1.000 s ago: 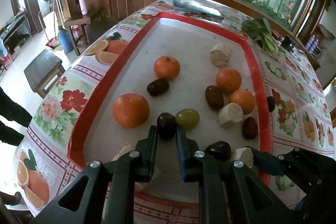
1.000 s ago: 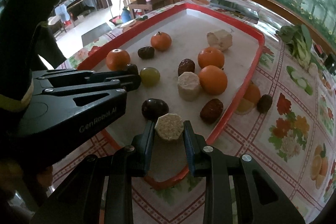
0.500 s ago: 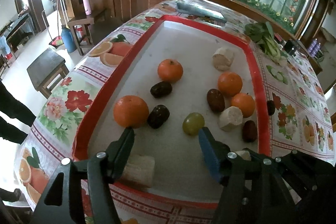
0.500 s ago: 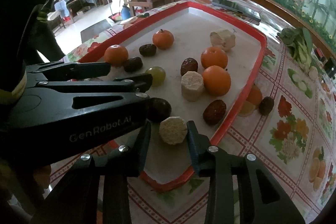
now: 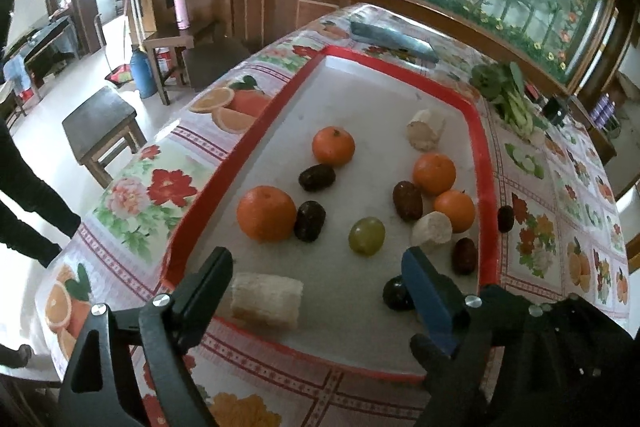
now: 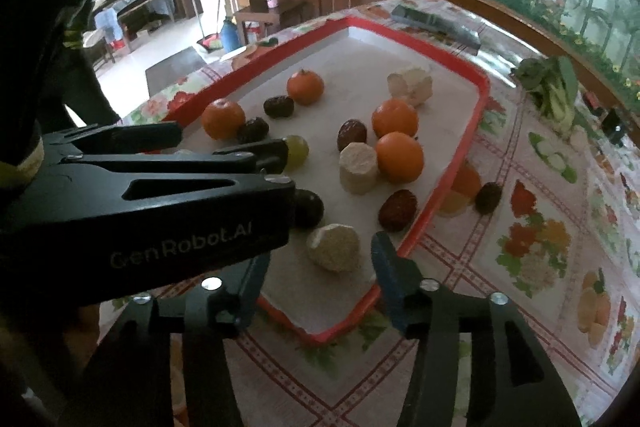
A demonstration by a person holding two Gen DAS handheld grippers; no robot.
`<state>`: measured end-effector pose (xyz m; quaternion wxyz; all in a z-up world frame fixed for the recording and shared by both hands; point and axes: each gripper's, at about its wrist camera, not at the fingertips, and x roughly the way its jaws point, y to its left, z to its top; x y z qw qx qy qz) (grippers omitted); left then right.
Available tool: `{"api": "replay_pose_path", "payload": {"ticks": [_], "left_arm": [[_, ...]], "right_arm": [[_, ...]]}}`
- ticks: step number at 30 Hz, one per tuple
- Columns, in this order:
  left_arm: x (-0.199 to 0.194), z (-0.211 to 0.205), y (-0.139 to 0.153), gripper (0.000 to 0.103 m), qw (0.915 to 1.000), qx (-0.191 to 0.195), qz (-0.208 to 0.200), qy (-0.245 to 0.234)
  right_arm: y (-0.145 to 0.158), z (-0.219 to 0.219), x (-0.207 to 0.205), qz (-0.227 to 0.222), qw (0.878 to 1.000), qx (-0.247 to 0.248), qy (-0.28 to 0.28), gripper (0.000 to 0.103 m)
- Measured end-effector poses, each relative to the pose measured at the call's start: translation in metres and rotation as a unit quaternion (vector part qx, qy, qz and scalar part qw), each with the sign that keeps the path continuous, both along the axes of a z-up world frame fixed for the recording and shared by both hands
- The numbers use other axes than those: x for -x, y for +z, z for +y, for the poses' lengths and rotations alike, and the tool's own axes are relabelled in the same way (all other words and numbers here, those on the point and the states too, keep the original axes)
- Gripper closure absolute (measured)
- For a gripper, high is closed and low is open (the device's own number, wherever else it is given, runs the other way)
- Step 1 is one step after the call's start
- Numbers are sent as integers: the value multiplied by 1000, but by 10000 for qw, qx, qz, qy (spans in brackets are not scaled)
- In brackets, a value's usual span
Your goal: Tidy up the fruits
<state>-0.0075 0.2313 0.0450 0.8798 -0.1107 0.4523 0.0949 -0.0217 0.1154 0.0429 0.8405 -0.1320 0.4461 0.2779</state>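
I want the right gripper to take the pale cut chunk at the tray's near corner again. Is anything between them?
Nothing visible: the pale chunk lies on the tray between the right gripper's just-opened jaws, untouched.

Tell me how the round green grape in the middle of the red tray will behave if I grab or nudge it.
The round green grape looks smooth and glossy, so it may slip between pads. Being round on the flat red tray, it will probably roll when nudged. It is likely soft, so grip gently.
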Motion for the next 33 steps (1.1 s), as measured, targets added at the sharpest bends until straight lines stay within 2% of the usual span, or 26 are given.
{"api": "replay_pose_path", "payload": {"ticks": [1,3,4,8,12,15,18,22,26,33], "left_arm": [[2,1,2,14,10000,-19,-34,71],[8,4,6,13,9996,-51,-102,267],[11,5,7,12,9992,-60,-135,380],[25,10,9,10,9962,-47,-154,852],[41,11,5,10,9926,-54,-82,1212],[52,11,1,9,9900,6,-3,1411],[64,7,-4,9,9888,68,41,1489],[81,-5,-4,9,9883,-308,108,1492],[95,-12,-2,7,9890,-420,13,1418],[116,-30,8,3,9898,-728,-312,1186]], "right_arm": [[3,-3,1,-52,10000,-12,-15,46],[7,-6,3,-137,9999,-10,-50,32],[9,-8,5,-199,9998,-3,-88,29],[19,-22,12,-281,9994,-127,-166,26],[26,-36,20,-395,9986,-194,-303,14],[31,-44,29,-551,9975,-257,-373,12],[34,-52,39,-731,9958,-334,-445,12],[35,-59,51,-936,9935,-444,-472,7],[37,-62,57,-1085,9926,-392,-385,6],[36,-71,61,-1021,9934,-376,-358,5]]}}
